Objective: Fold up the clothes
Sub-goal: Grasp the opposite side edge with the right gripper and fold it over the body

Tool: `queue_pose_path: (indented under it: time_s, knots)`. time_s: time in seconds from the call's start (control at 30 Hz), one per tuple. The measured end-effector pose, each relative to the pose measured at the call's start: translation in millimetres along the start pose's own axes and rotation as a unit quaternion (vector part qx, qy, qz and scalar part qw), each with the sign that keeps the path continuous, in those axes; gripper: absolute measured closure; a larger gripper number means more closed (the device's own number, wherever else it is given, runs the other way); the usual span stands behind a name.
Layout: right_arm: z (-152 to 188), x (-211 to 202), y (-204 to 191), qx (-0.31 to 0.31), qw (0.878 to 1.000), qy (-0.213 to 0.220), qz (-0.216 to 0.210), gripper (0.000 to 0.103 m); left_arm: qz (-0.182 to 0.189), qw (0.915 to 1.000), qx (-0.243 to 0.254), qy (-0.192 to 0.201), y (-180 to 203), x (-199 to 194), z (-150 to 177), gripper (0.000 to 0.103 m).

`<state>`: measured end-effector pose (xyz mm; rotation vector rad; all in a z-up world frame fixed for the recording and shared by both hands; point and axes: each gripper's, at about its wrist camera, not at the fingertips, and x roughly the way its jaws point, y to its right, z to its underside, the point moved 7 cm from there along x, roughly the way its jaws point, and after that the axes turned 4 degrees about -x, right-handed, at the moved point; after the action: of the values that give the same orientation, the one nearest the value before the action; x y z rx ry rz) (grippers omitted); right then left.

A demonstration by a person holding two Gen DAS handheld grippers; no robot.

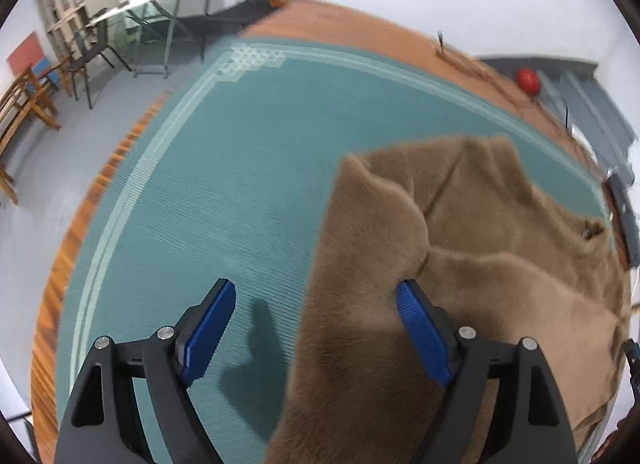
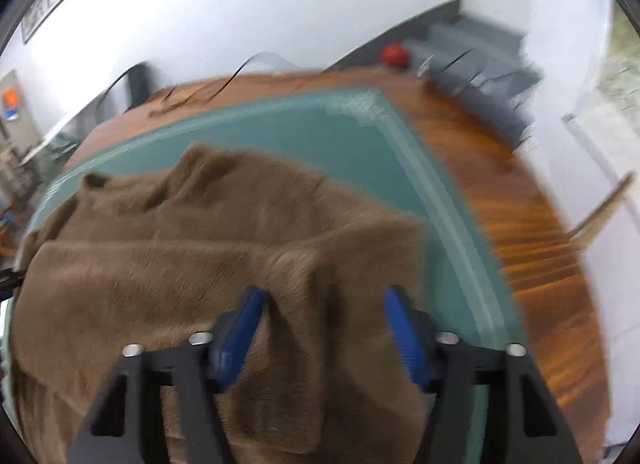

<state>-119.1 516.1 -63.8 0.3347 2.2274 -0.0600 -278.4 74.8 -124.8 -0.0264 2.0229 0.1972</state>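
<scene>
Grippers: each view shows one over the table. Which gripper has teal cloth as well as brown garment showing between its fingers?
The left gripper: its left finger hangs over bare teal cloth, its right over the brown garment. The right gripper has only garment between its fingers.

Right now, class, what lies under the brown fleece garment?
The brown fleece garment lies on a teal cloth spread over a wooden table. Whatever sits directly beneath the garment's folds is covered, so nothing more can be told.

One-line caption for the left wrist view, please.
Open left gripper above the edge of a brown garment lying on a teal mat.
</scene>
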Motion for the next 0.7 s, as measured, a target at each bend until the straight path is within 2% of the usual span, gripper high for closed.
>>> queue_pose_path:
  time_s: [0.13, 0.2, 0.27, 0.3, 0.43, 0.5, 0.6, 0.63, 0.7]
  knots:
    - [-10, -29, -33, -0.050, 0.996, 0.050, -0.053, 0.036, 0.012, 0.9994, 0.009, 0.031, 8, -17, -9, 0.017]
    - [-5, -31, -60, -0.088, 0.991, 0.047, -0.094, 0.036, -0.013, 0.9993, 0.028, 0.022, 15, -6, -7, 0.017]
    - [2, -21, -74, -0.106, 0.987, 0.025, -0.116, 0.036, -0.042, 0.9983, 0.040, 0.006, 18, 9, -5, 0.017]
    - [6, -12, -77, -0.112, 0.986, 0.011, -0.120, 0.036, -0.055, 0.9977, 0.038, -0.002, 15, 17, -3, 0.017]
    - [34, 20, -67, -0.100, 0.987, -0.057, -0.113, 0.035, -0.048, 0.9986, 0.019, -0.013, 2, 32, -5, 0.011]
    - [39, 19, -67, -0.097, 0.986, -0.050, -0.129, 0.034, -0.056, 0.9977, 0.037, -0.009, 5, 30, -4, 0.011]
    - [38, 13, -68, -0.110, 0.985, -0.055, -0.119, 0.034, -0.070, 0.9961, 0.052, -0.009, 7, 17, -1, 0.011]
    - [36, 9, -68, -0.110, 0.986, -0.056, -0.114, 0.034, -0.067, 0.9967, 0.046, -0.003, 7, 4, 0, 0.011]
    - [32, -11, -67, -0.102, 0.987, -0.040, -0.118, 0.034, -0.036, 0.9985, 0.042, 0.004, 8, -21, 9, 0.011]
